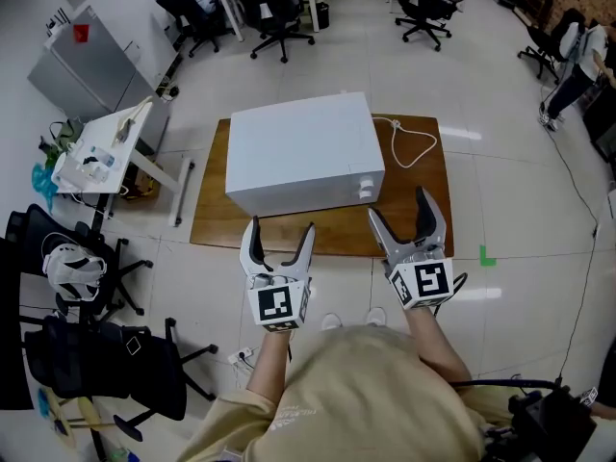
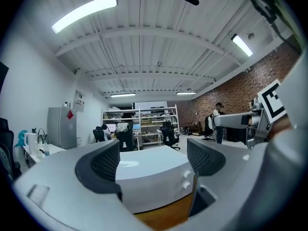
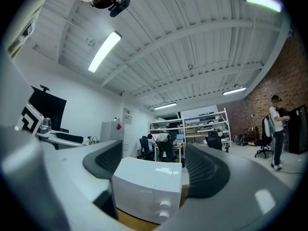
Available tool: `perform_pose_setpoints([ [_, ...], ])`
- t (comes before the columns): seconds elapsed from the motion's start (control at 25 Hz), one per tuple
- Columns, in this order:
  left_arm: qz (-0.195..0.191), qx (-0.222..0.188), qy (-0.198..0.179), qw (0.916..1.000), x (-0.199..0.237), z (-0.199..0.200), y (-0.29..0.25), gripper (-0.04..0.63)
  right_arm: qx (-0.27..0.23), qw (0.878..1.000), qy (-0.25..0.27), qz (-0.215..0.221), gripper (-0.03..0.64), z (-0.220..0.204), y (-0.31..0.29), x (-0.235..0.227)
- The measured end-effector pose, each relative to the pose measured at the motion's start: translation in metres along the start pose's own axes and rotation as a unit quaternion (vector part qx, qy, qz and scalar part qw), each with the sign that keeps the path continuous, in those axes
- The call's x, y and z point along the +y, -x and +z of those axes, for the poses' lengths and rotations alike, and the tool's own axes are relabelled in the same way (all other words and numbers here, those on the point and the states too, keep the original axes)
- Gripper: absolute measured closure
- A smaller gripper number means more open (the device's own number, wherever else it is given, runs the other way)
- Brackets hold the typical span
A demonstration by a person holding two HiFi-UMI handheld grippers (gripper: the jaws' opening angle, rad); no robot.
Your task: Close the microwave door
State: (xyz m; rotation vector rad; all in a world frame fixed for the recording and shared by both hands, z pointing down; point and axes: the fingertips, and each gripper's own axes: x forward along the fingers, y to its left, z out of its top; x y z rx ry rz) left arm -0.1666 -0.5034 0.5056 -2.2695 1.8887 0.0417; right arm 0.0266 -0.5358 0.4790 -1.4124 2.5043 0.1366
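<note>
A white microwave (image 1: 303,152) stands on a low wooden table (image 1: 212,221), its front facing me with two knobs (image 1: 366,187) at the right end. Its door lies flush with the front, shut. My left gripper (image 1: 281,241) hovers open in front of the table's near edge, short of the microwave's front. My right gripper (image 1: 404,219) is open too, over the table's front right part, just right of the knobs. Both gripper views show the microwave (image 2: 151,177) (image 3: 149,186) ahead between empty jaws.
A white power cord (image 1: 412,144) loops on the table behind the microwave's right side. A small white desk (image 1: 101,152) and black office chairs (image 1: 106,354) stand at the left. More chairs and desks lie at the far end. A person (image 3: 275,129) stands at the right.
</note>
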Motion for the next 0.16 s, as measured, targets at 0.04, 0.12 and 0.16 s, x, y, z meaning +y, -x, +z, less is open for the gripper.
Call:
perform_pose_setpoints([
  [0.04, -0.003, 0.000, -0.001, 1.0000, -0.0013, 0.0005, 0.0003, 0.174, 0.002, 1.000, 0.001, -0.002, 0.216, 0.0003, 0.0019, -0.0006],
  [0.12, -0.007, 0.001, 0.000, 1.0000, -0.0038, 0.0008, 0.0016, 0.175, 0.003, 1.000, 0.000, -0.004, 0.216, 0.0020, 0.0052, -0.0009],
  [0.16, -0.009, 0.002, 0.001, 1.0000, -0.0050, 0.0010, 0.0023, 0.175, 0.003, 1.000, 0.000, -0.005, 0.216, 0.0032, 0.0066, -0.0009],
])
